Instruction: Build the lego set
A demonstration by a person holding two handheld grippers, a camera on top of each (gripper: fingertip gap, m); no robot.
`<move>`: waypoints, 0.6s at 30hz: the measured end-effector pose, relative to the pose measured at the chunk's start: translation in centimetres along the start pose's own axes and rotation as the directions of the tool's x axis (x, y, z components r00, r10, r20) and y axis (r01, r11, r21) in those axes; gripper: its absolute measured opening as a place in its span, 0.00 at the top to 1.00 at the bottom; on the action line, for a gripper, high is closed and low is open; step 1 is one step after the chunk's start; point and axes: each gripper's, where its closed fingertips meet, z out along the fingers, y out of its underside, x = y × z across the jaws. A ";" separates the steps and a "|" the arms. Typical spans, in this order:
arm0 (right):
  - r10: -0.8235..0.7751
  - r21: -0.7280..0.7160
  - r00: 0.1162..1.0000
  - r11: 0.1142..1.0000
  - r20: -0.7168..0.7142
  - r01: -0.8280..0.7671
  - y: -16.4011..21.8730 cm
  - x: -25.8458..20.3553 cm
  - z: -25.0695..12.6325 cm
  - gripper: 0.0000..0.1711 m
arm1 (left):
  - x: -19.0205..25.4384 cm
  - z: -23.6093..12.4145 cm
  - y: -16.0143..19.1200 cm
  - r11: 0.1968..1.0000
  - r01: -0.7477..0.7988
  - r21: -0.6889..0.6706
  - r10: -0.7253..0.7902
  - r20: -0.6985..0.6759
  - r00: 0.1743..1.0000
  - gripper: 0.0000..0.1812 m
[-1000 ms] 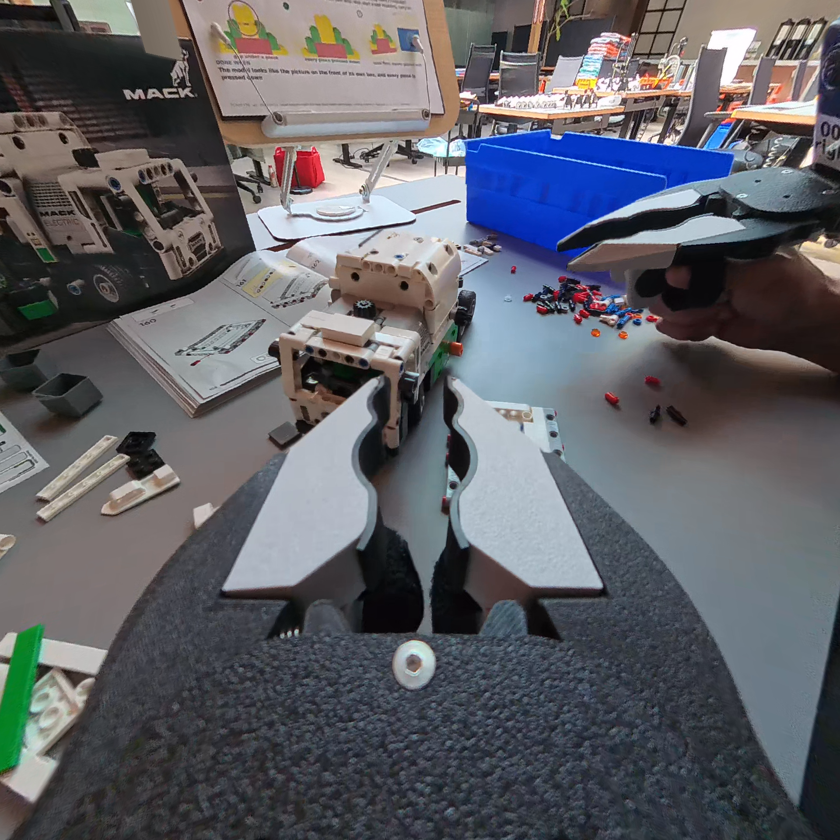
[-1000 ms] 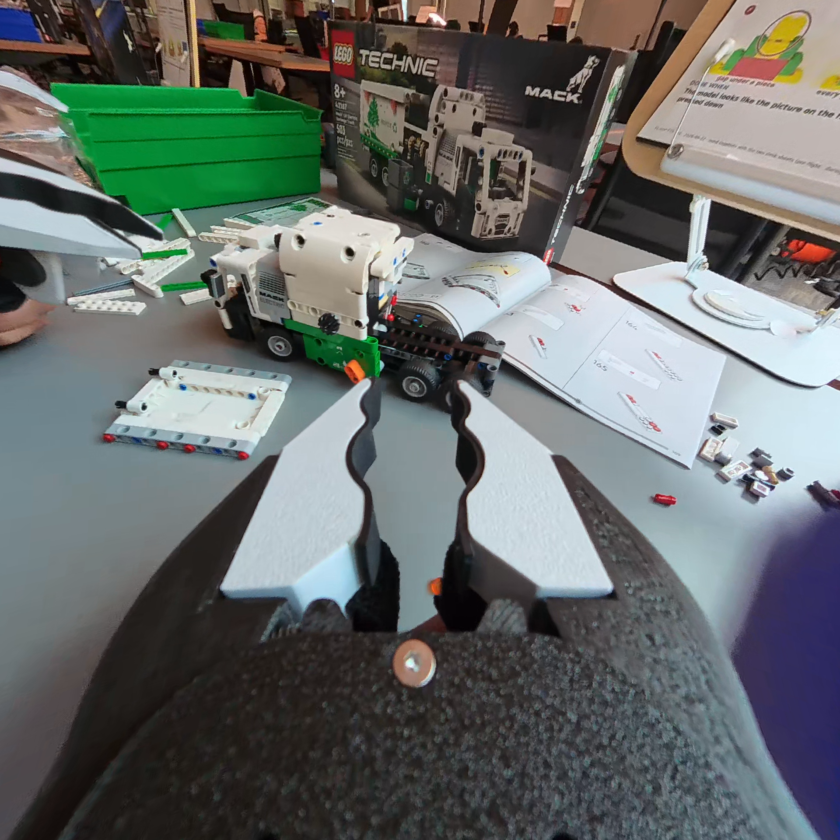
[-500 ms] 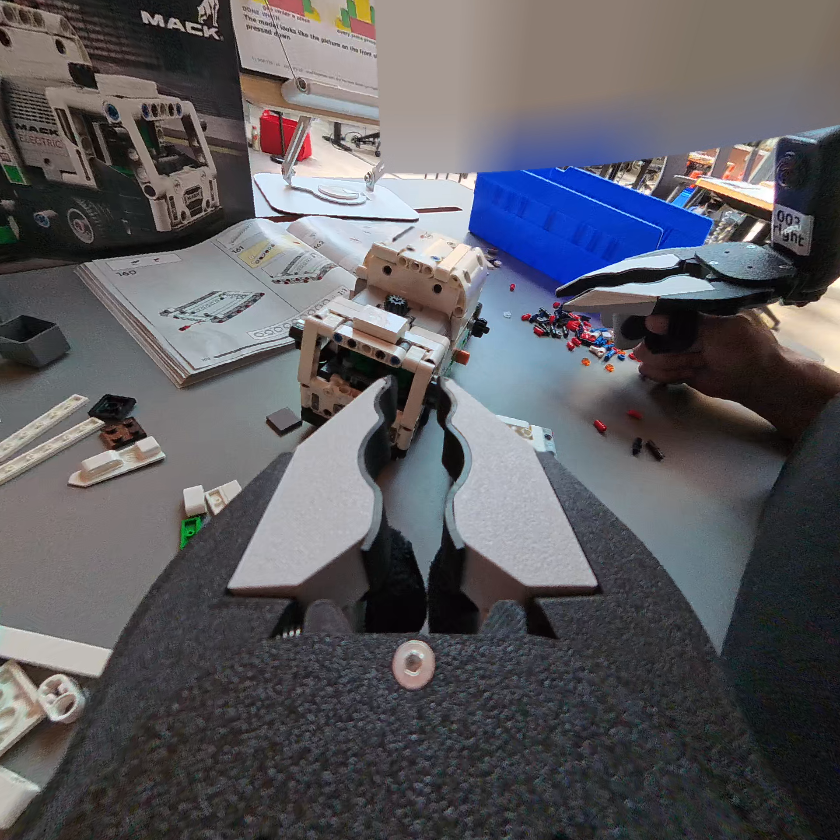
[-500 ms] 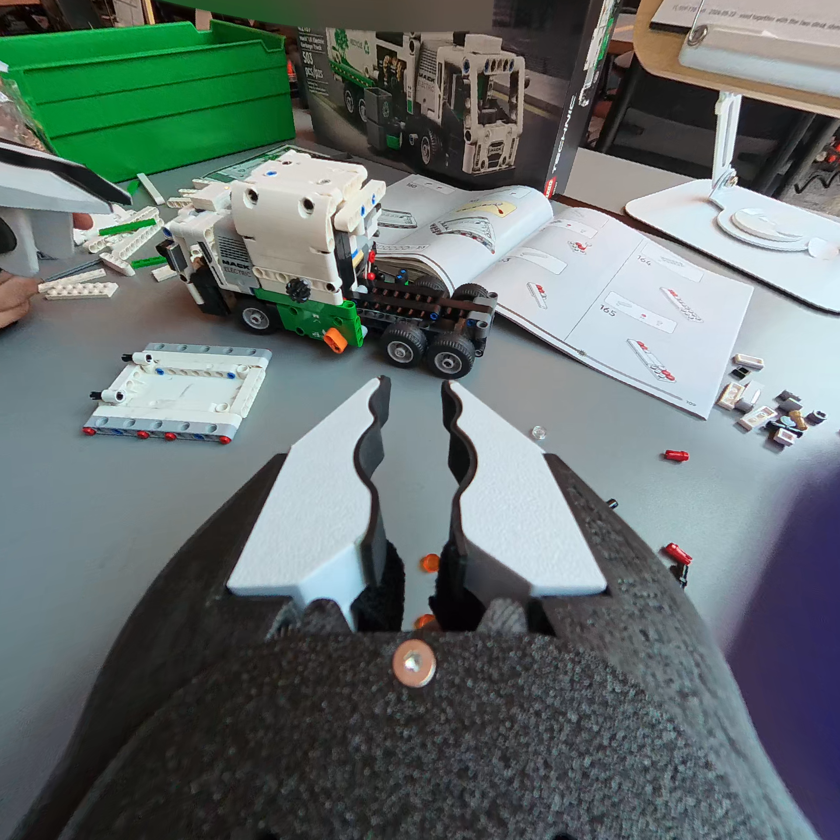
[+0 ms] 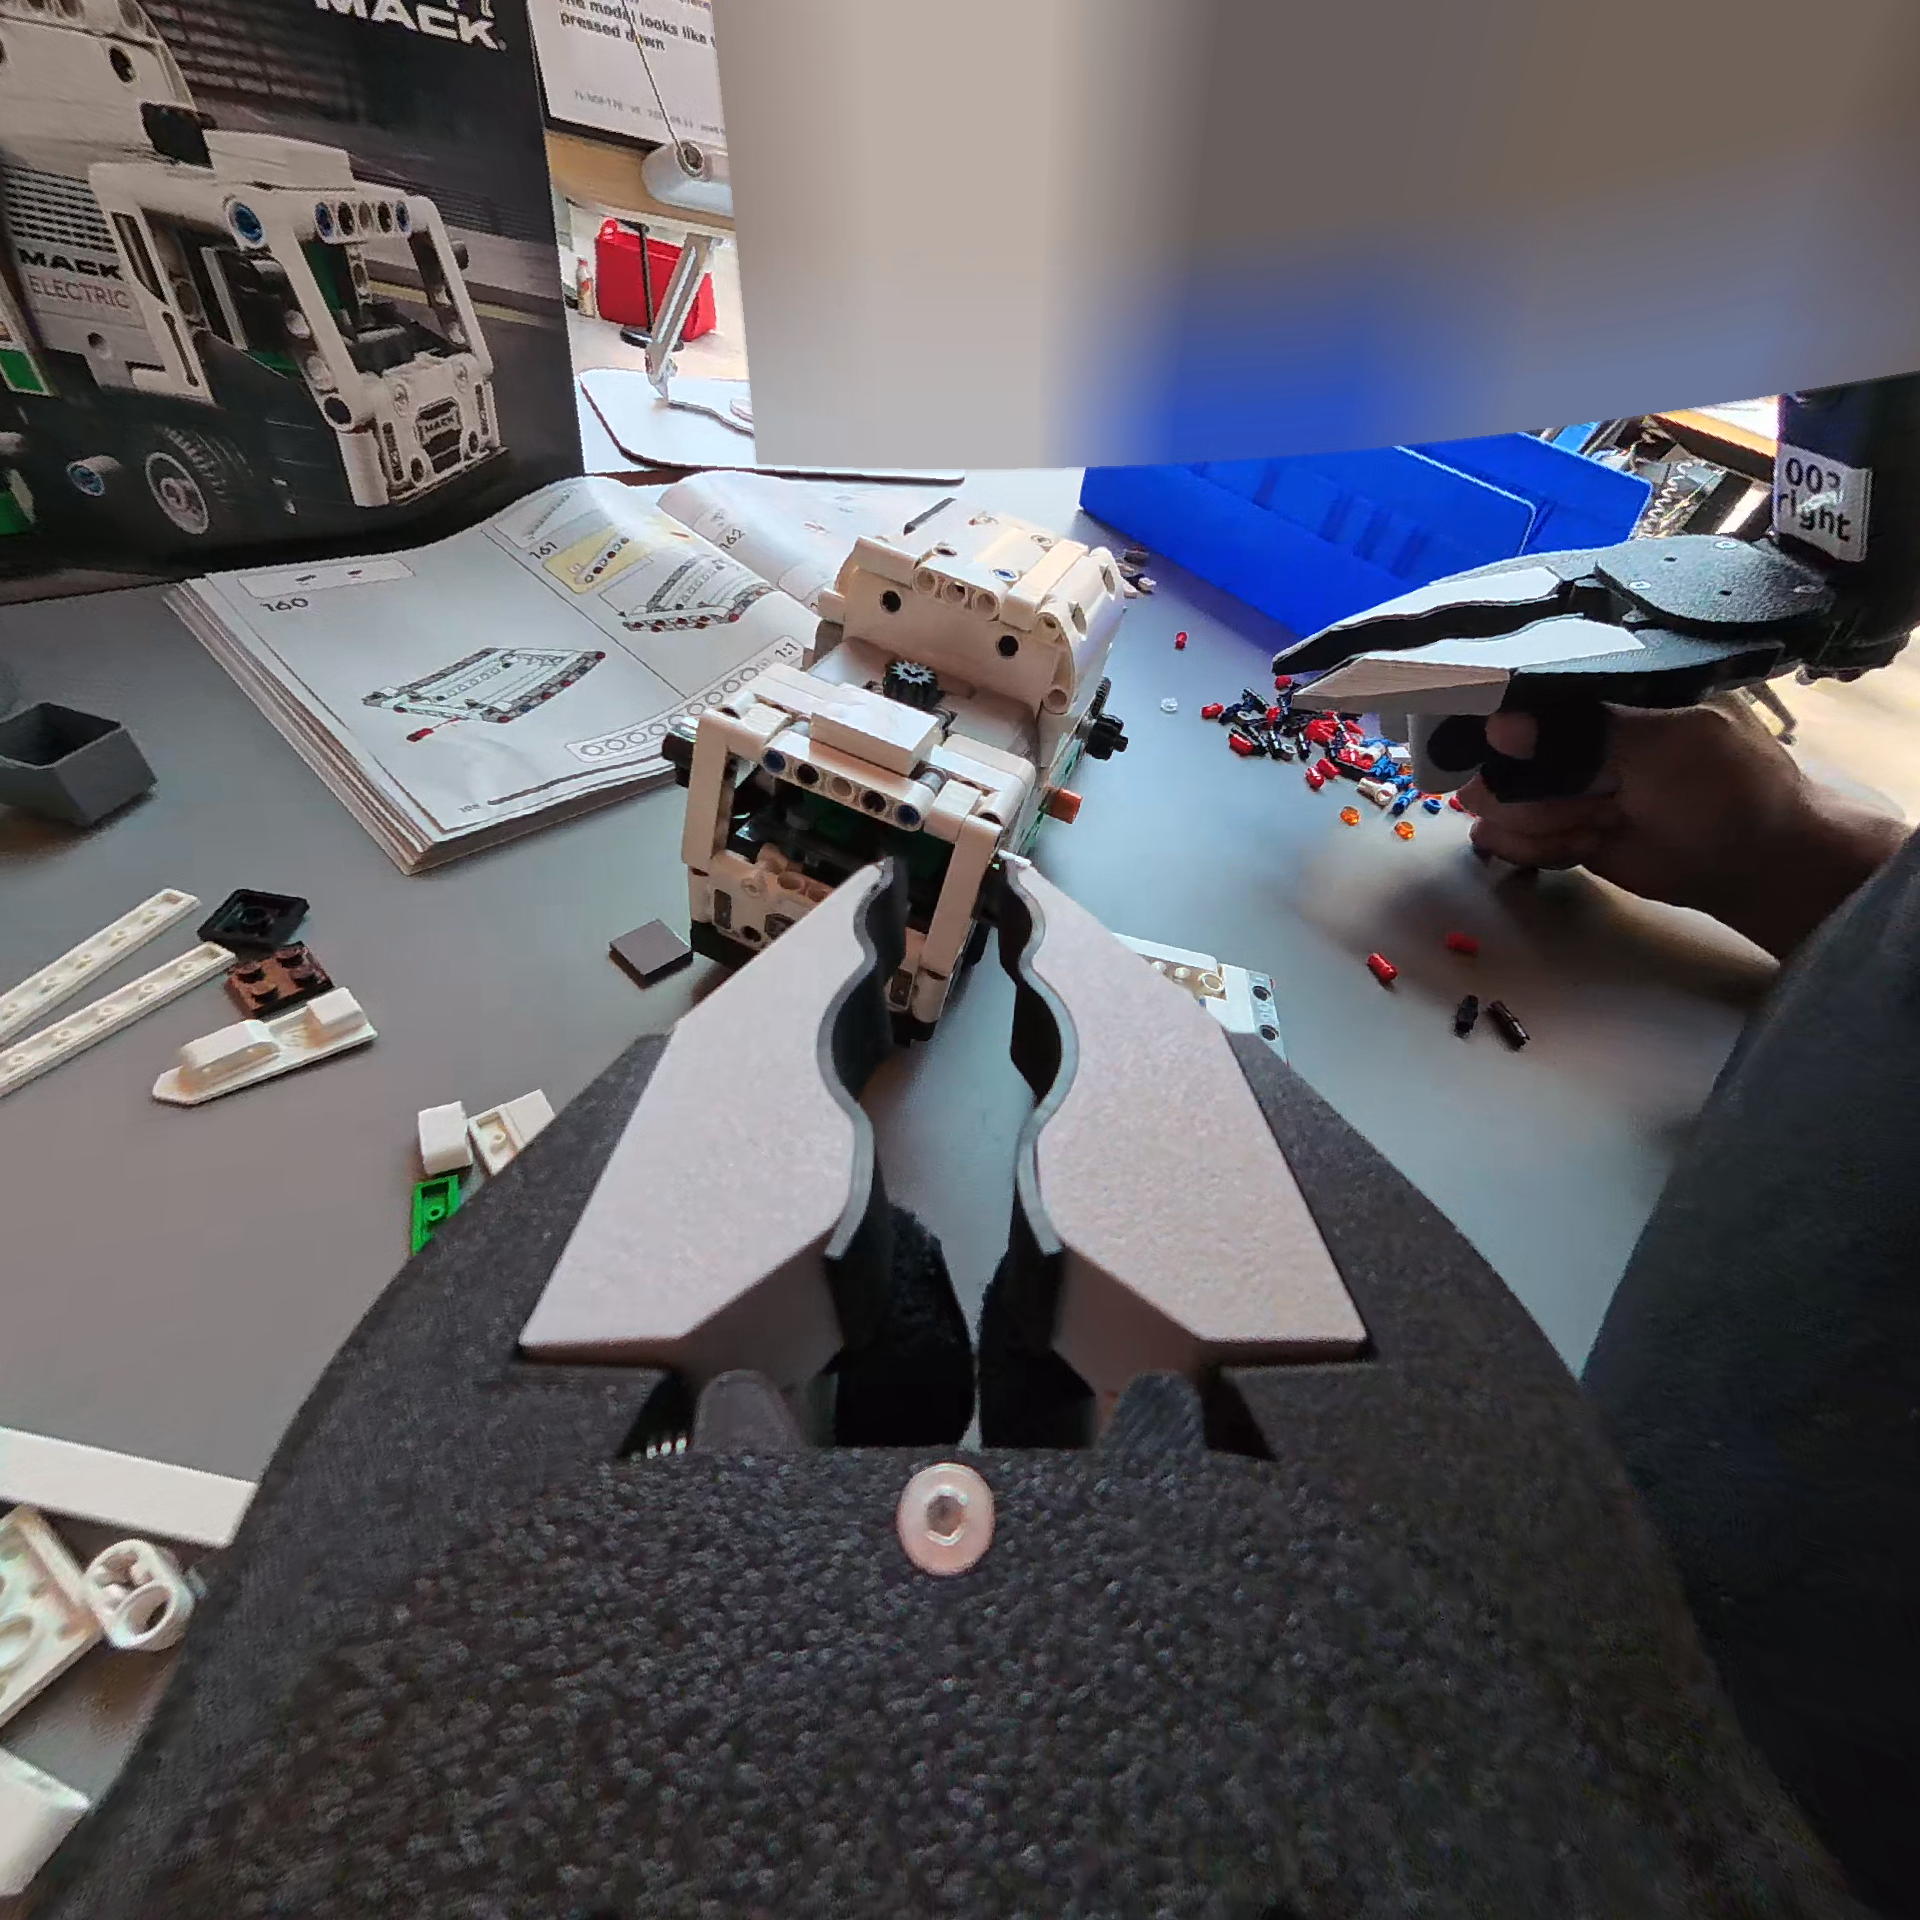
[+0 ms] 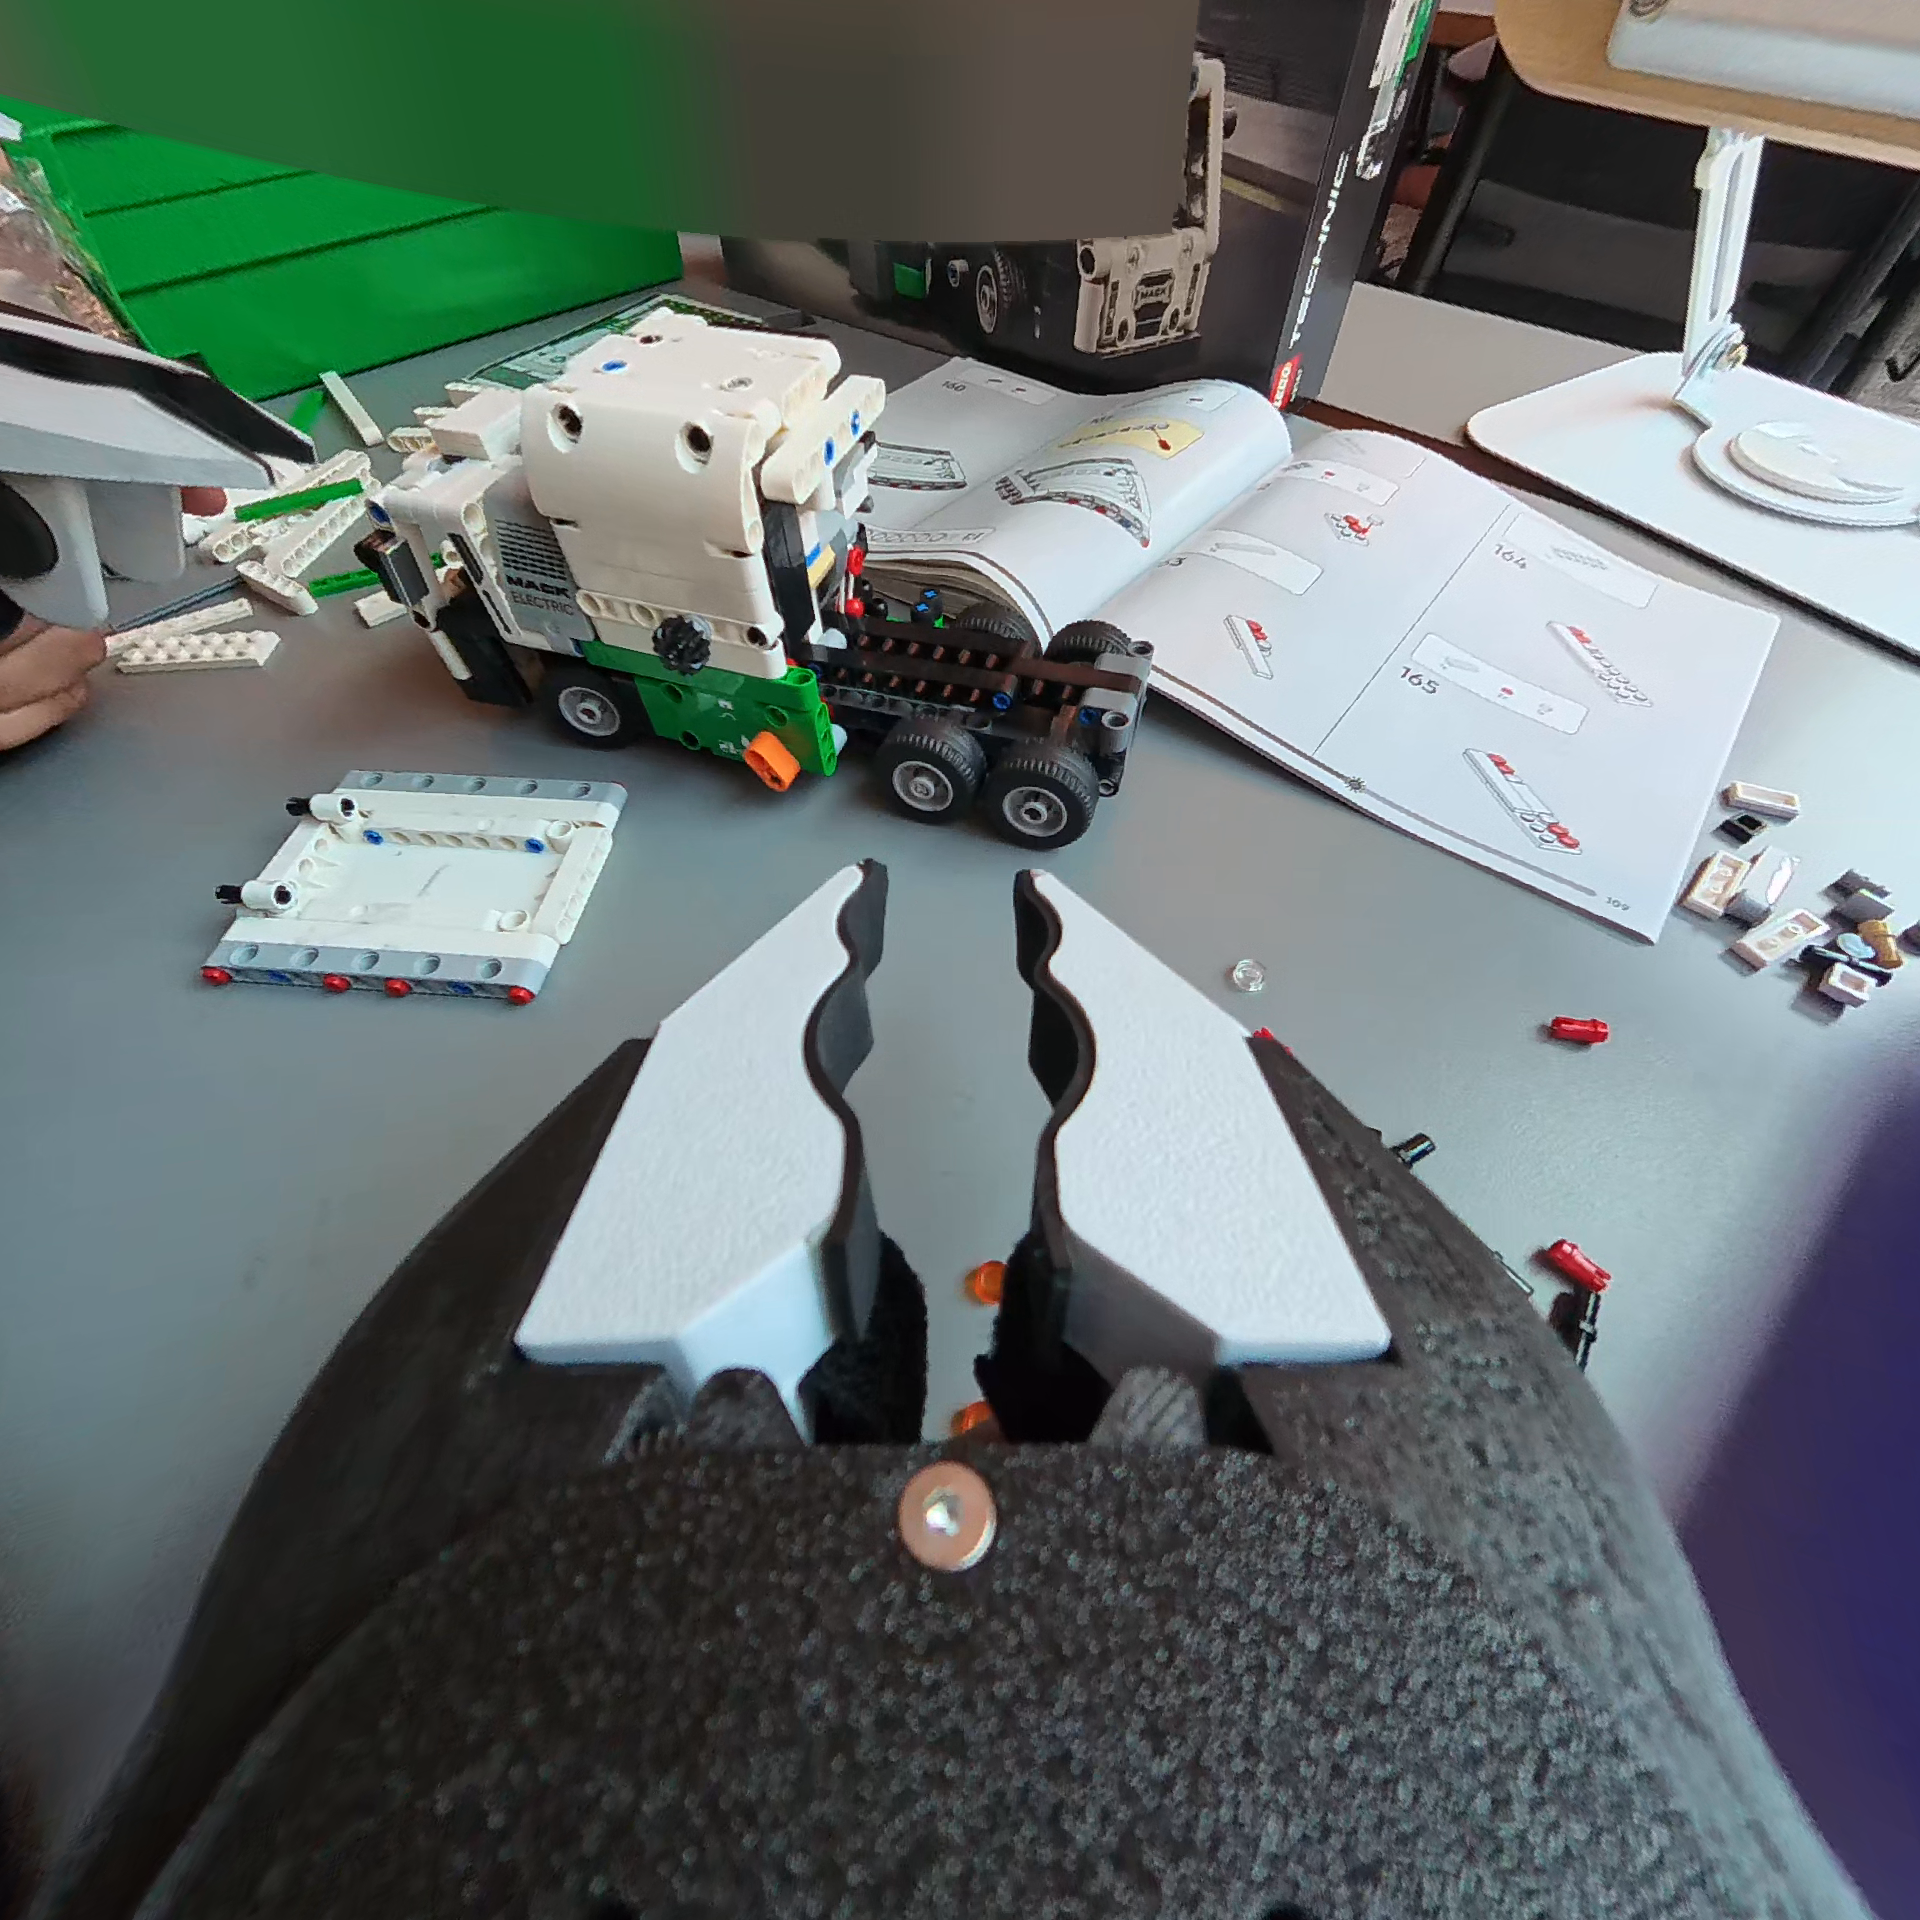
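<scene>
Mid-build, judging by the layout: cab and chassis of the truck [image 6: 727, 613] assembled and standing on its wheels about mid-desk, rear frame bare, no body fitted yet. Just beside its near flank, flat on the grey desk [image 6: 312, 1195], the white panel sub-assembly [image 6: 416, 883], probably the next part to go on. Likely needed next: a pinch on a panel edge with one claw, the truck steadied with the other, pins lined up with the frame holes.

Left gripper [image 5: 940, 883] empty, jaws parted a little, tips right at the cab front, whether touching it impossible to tell. Right gripper [image 6: 948, 883] also empty and parted, hovering over bare desk, well short of the truck.

Toward the far edge, the set box [image 5: 260, 260] upright, a green bin [image 6: 364, 281] and a blue bin [image 5: 1351, 530]. Open instruction booklet [image 6: 1403, 644] behind the truck.

Scattered small pieces: white beams [image 5: 94, 977] toward the left side, a heap of red, blue and black pins [image 5: 1309, 738] under the right claw, orange studs [image 6: 985, 1283] beneath it. Possible snags: loose pins underfoot.
</scene>
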 end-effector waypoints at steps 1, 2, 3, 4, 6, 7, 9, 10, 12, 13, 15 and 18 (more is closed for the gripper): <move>0.003 0.003 1.000 1.000 0.000 -0.003 0.0 0.0 0.0 0.86 | 0.0 0.0 0.0 1.000 -0.003 -0.001 0.003 0.001 1.000 0.92; 0.007 0.003 1.000 1.000 0.001 -0.007 0.0 0.1 0.0 0.86 | 0.0 0.0 0.0 1.000 -0.005 -0.003 0.005 0.002 1.000 0.92; 0.011 0.002 1.000 1.000 0.002 -0.011 0.0 0.1 0.0 0.86 | 0.0 0.1 0.1 1.000 -0.004 -0.004 0.004 0.002 1.000 0.92; 0.014 0.000 1.000 1.000 0.001 -0.014 0.0 0.1 0.0 0.86 | 0.0 0.1 0.1 1.000 -0.002 -0.004 0.002 0.002 1.000 0.92; 0.017 0.001 1.000 1.000 0.002 -0.017 0.0 0.2 0.0 0.86 | 0.0 0.0 0.0 1.000 0.002 -0.002 -0.002 0.001 1.000 0.92; 0.017 0.000 1.000 1.000 0.002 -0.017 0.0 0.2 0.0 0.86 | 0.0 0.0 0.0 1.000 0.004 -0.002 -0.004 0.000 1.000 0.92; 0.014 0.001 1.000 1.000 0.001 -0.014 0.0 0.1 0.0 0.86 | 0.0 0.0 0.0 1.000 0.004 -0.003 -0.004 0.000 1.000 0.92; 0.013 -0.001 1.000 1.000 0.002 -0.013 0.0 0.1 0.0 0.86 | 0.0 0.1 0.1 1.000 0.004 -0.004 -0.004 -0.001 1.000 0.92; 0.011 -0.004 1.000 1.000 0.002 -0.011 0.0 0.1 0.0 0.86 | 0.0 0.1 0.0 1.000 0.006 -0.004 -0.006 -0.002 1.000 0.92; 0.009 -0.004 1.000 1.000 0.002 -0.009 0.0 0.1 0.0 0.86 | 0.0 0.1 0.0 1.000 0.007 -0.004 -0.007 -0.003 1.000 0.92; 0.006 -0.005 1.000 1.000 0.001 -0.006 0.1 0.1 0.1 0.86 | 0.0 0.0 0.0 1.000 0.008 -0.004 -0.008 -0.005 1.000 0.92; 0.003 -0.007 1.000 1.000 0.002 -0.003 0.1 0.0 0.1 0.86 | 0.0 0.0 0.0 1.000 0.005 -0.004 -0.005 -0.005 1.000 0.92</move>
